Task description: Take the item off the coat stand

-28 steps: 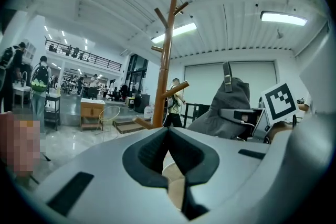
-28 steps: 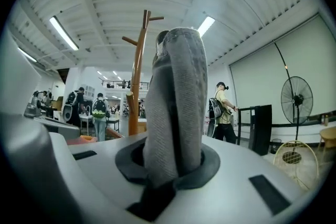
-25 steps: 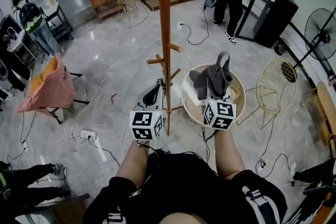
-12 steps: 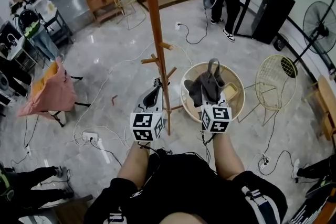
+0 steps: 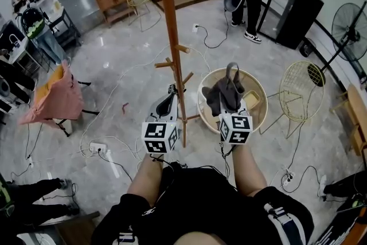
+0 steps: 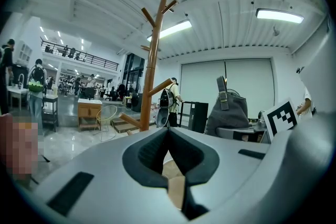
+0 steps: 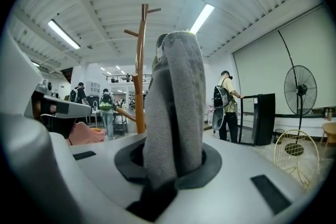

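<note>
Glossy floor (image 5: 114, 60) carries coat stand (image 5: 170, 26), basket (image 5: 262, 94), power strip (image 5: 96, 148).

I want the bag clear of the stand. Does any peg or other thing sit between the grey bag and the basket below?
Nothing visible does. The grey bag hangs by its strap from the shut right claw, apart from the coat stand and its pegs, with the open basket beneath it in the head view.

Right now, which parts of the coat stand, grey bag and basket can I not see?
- Coat stand: its top is cut off by the head view's upper edge.
- Grey bag: the right gripper view shows only a strip; the right hand-held gripper hides the rest.
- Basket: in the head view the bag covers part of its inside.
</note>
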Demonstrator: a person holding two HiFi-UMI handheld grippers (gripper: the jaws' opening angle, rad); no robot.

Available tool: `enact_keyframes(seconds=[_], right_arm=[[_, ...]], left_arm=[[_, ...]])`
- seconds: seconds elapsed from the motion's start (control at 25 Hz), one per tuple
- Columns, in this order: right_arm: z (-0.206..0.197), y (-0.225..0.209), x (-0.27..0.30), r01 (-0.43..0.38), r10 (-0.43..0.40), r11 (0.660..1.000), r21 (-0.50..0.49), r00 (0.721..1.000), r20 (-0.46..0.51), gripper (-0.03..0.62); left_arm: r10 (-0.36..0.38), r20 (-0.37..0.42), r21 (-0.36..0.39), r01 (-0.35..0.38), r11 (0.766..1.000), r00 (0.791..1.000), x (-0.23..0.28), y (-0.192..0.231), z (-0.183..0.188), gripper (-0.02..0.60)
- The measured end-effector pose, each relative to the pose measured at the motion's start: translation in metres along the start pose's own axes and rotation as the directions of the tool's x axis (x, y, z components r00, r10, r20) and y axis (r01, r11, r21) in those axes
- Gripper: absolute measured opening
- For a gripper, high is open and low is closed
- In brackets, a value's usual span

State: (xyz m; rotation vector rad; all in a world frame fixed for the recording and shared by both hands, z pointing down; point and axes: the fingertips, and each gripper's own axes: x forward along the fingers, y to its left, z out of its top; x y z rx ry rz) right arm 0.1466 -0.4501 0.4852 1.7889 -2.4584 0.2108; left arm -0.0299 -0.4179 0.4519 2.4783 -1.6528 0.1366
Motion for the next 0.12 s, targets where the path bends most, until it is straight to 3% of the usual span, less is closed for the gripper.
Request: enact_keyframes(seconds=[0.12], right_arm=[[0.0021,0.0036,0.0000,-0.003,0.003,1.000,-0.001,1.000,0.000,0.091]], left_arm=[[-0.001,0.000,-0.001,0.001,1.000,1.000,-0.0025,0.0018,0.0010,0.017]])
